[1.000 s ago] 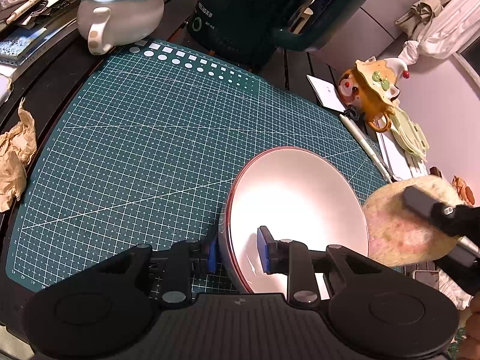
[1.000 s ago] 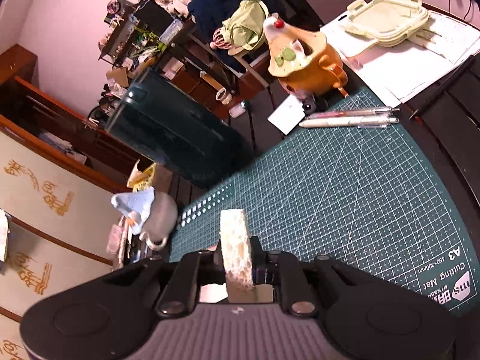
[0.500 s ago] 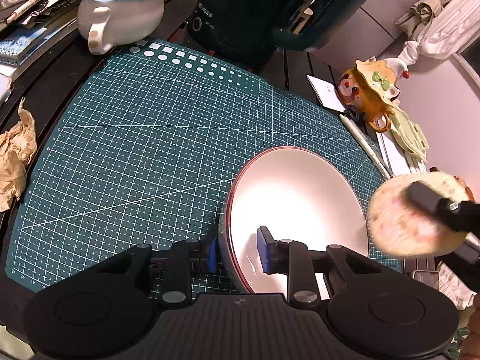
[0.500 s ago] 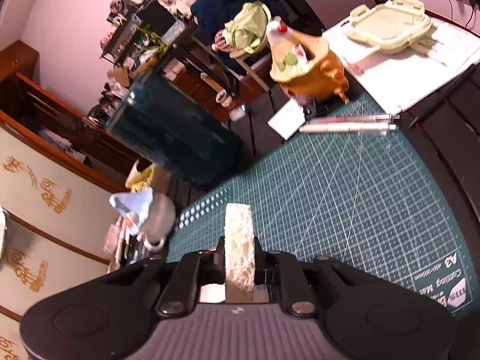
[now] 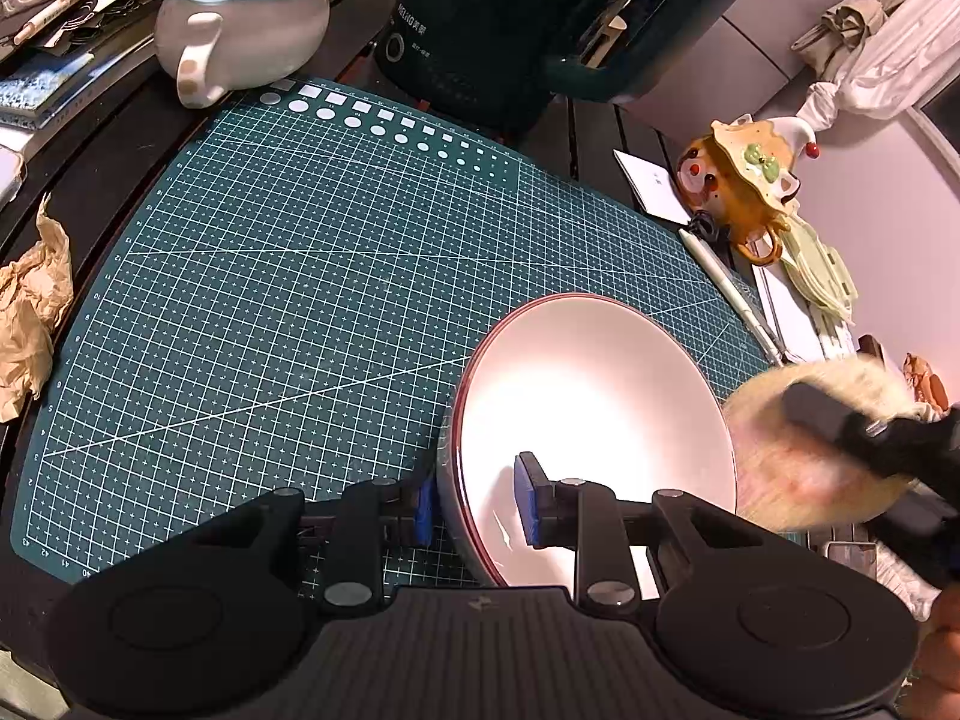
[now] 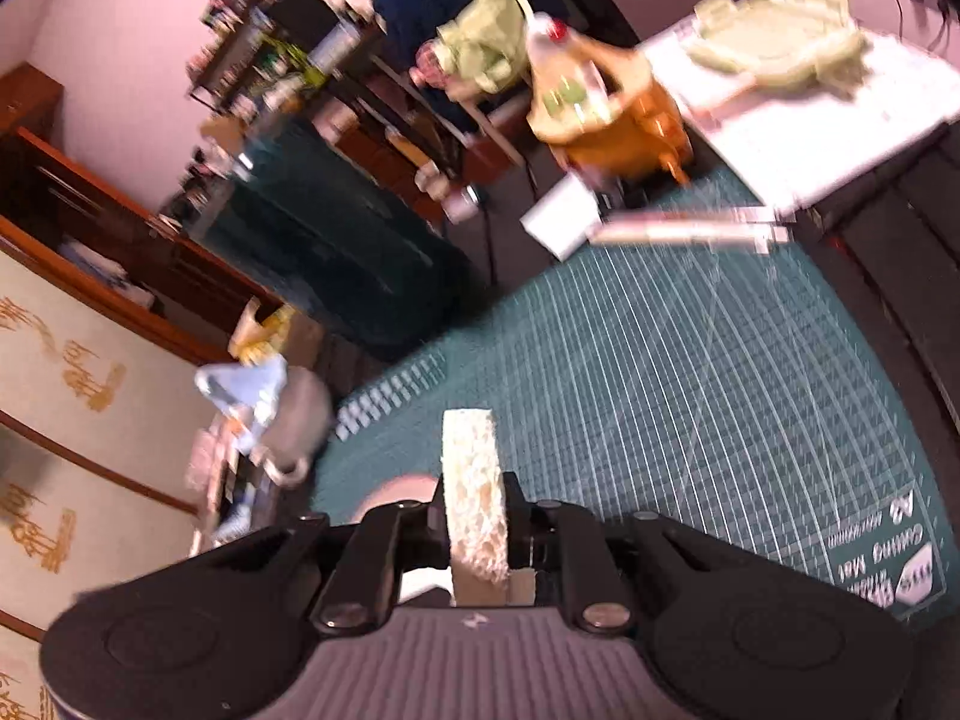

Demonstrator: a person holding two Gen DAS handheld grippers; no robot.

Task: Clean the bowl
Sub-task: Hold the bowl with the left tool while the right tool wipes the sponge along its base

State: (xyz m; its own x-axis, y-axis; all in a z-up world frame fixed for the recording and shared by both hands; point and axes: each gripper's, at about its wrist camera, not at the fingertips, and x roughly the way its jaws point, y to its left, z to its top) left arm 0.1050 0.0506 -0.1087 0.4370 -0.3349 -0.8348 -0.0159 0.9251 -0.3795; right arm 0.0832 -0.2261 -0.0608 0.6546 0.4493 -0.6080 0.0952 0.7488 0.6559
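Currently: left gripper (image 5: 474, 507) clamped on bowl (image 5: 594, 414) rim, right gripper (image 6: 477, 531) pinching sponge (image 6: 474, 504); keep rim steady, wipe inside lightly.

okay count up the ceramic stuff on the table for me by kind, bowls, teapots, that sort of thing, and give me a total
Bowls: 1, the white bowl with the red rim, its edge between the left gripper pads.
Novelty teapots: 2, the grey teapot with a blue lid, and the orange teapot.
Total: 3. I take them for ceramic by their glaze; the sponge and the rest are left out.
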